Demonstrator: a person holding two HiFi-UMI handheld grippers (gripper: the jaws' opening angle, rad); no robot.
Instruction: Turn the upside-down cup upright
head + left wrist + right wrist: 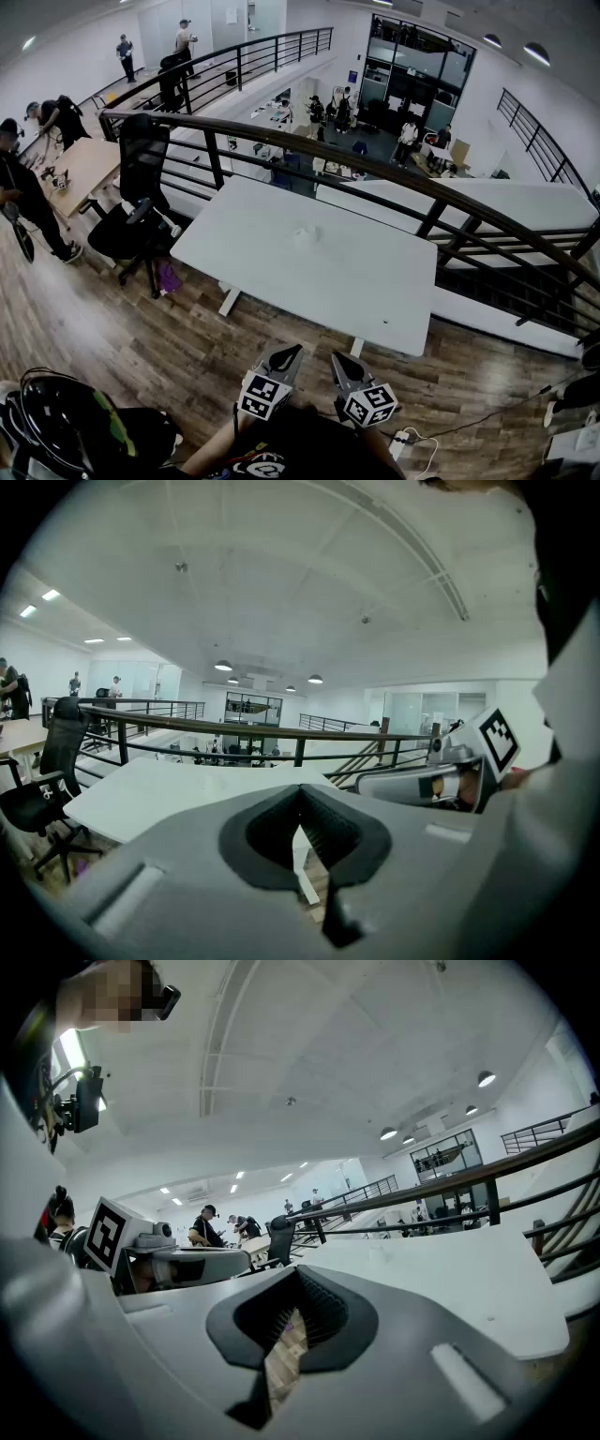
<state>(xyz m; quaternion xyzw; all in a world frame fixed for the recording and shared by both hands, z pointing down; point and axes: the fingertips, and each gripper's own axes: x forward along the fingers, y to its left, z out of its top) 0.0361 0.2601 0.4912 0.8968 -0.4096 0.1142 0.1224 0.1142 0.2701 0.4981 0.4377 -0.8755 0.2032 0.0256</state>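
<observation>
Left gripper point(286, 356) and right gripper point(344, 367), bottom centre, are closed and empty, so one should open before reaching the pale cup point(302, 234) mid-frame.

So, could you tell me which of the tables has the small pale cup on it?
The white rectangular table beside the black railing, unlike the light wooden table at far left; the small pale cup sits near its middle.
</observation>
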